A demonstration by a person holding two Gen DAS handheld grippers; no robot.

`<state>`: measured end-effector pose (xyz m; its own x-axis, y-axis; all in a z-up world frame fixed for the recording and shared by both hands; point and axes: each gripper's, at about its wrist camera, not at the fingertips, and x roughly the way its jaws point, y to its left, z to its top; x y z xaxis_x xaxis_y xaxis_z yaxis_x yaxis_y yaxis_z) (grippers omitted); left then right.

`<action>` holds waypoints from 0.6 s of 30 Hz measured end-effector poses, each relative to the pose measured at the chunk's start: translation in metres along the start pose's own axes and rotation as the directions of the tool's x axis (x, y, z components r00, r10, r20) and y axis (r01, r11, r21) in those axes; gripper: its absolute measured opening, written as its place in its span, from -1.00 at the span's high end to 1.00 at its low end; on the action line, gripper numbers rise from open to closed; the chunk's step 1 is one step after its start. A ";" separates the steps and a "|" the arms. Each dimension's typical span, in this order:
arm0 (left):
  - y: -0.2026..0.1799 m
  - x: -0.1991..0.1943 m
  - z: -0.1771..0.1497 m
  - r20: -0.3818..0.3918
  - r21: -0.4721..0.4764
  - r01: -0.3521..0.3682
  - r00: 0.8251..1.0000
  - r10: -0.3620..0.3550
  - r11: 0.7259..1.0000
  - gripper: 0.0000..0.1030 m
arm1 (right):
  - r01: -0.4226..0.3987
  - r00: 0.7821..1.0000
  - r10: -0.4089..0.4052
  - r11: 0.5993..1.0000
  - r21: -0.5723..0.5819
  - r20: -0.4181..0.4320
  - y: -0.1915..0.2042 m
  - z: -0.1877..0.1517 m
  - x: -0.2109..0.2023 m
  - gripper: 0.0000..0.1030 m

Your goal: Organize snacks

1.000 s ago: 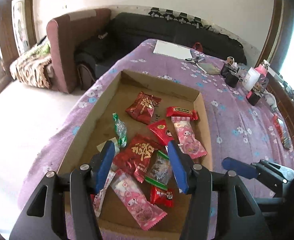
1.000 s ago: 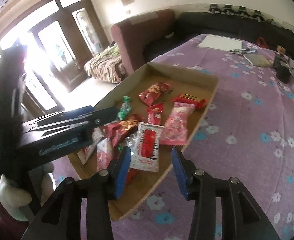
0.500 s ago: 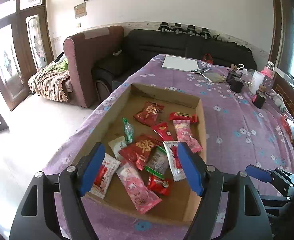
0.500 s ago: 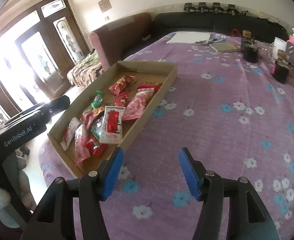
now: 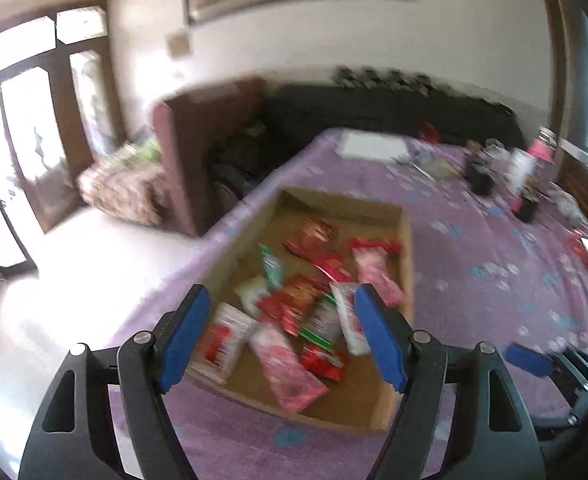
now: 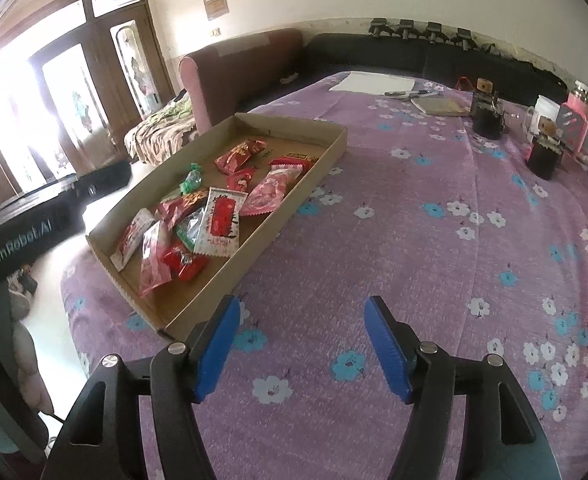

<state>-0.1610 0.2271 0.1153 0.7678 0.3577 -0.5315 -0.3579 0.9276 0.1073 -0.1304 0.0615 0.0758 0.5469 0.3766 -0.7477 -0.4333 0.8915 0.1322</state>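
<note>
Apparently sofa [image 6: 413,56] behind purple floral tablecloth [image 6: 393,248]

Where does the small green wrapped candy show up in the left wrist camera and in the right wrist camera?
Left wrist view: the green candy lies in the cardboard tray, just above picture centre, toward the tray's left wall; blurred.
Right wrist view: the green candy sits left of centre, near the tray's far-left wall.
Shared landmark: the white packet with a red label, nearer the camera than the candy in both.
</note>
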 end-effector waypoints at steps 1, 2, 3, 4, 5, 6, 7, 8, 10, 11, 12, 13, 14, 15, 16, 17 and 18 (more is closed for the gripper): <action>0.001 -0.006 0.000 0.038 -0.001 -0.039 0.999 0.039 0.999 -0.72 | 0.003 1.000 -0.003 1.000 -0.009 0.004 0.002 -0.001 -0.001 -0.29; 0.001 -0.012 0.000 0.074 -0.006 -0.068 0.995 0.068 0.998 -0.84 | 0.006 1.000 -0.006 1.000 -0.014 0.006 0.002 -0.001 -0.001 -0.29; 0.004 -0.020 -0.001 0.121 -0.018 -0.092 0.988 0.094 0.996 -1.00 | 0.008 1.000 -0.007 1.000 -0.018 0.008 0.003 -0.002 -0.002 -0.30; 0.006 -0.025 -0.002 0.146 -0.028 -0.094 0.985 0.097 0.995 -1.00 | 0.007 1.000 -0.007 1.000 -0.021 0.009 0.004 -0.002 -0.002 -0.30; 0.008 -0.027 -0.002 0.160 -0.039 -0.078 0.984 0.083 0.996 -1.00 | 0.006 1.000 -0.006 1.000 -0.023 0.010 0.005 -0.001 -0.002 -0.30; 0.012 -0.028 -0.002 0.158 -0.050 -0.045 0.986 0.053 0.998 -1.00 | 0.005 1.000 -0.005 1.000 -0.022 0.009 0.005 -0.001 -0.002 -0.30; 0.014 -0.027 -0.003 0.146 -0.057 -0.017 0.989 0.025 0.998 -1.00 | 0.002 1.000 -0.002 1.000 -0.022 0.010 0.005 -0.002 -0.002 -0.30; 0.016 -0.023 -0.002 0.122 -0.060 0.010 0.992 -0.003 0.998 -1.00 | -0.001 1.000 0.001 1.000 -0.022 0.010 0.005 -0.002 -0.002 -0.30; 0.018 -0.019 -0.001 0.094 -0.062 0.036 0.995 -0.030 0.997 -1.00 | -0.003 1.000 0.003 1.000 -0.025 0.011 0.006 -0.002 -0.002 -0.30; 0.019 -0.018 -0.002 0.084 -0.064 0.037 0.996 -0.032 0.997 -1.00 | -0.003 1.000 0.004 1.000 -0.028 0.011 0.007 -0.002 -0.002 -0.30; 0.020 -0.016 -0.002 0.073 -0.061 0.045 0.997 -0.041 0.997 -1.00 | -0.003 1.000 0.003 0.999 -0.032 0.010 0.007 -0.002 -0.002 -0.30; 0.020 -0.015 -0.002 0.066 -0.063 0.058 0.996 -0.054 0.996 -1.00 | -0.004 1.000 0.004 0.999 -0.036 0.009 0.008 -0.002 -0.002 -0.30; 0.020 -0.014 -0.003 0.056 -0.070 0.068 0.996 -0.064 0.995 -1.00 | -0.004 1.000 0.005 0.999 -0.038 0.008 0.008 -0.002 -0.001 -0.30; 0.021 -0.012 -0.003 0.046 -0.082 0.075 0.996 -0.071 0.994 -1.00 | -0.004 1.000 0.004 0.999 -0.039 0.006 0.008 -0.002 0.000 -0.30; 0.022 -0.010 -0.004 0.042 -0.089 0.081 0.996 -0.077 0.993 -1.00 | -0.004 1.000 0.004 0.999 -0.039 0.004 0.008 -0.002 0.000 -0.30; 0.022 -0.009 -0.004 0.038 -0.094 0.078 0.996 -0.075 0.993 -1.00 | -0.005 1.000 0.005 0.999 -0.038 0.003 0.007 -0.002 0.001 -0.30; 0.022 -0.009 -0.005 0.034 -0.093 0.067 0.997 -0.064 0.993 -1.00 | -0.006 1.000 0.006 0.999 -0.036 0.001 0.007 -0.002 0.002 -0.30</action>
<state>-0.1787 0.2437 0.1183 0.8068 0.3011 -0.5084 -0.3535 0.9354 -0.0070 -0.1333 0.0676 0.0742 0.5452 0.3824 -0.7460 -0.4619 0.8796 0.1134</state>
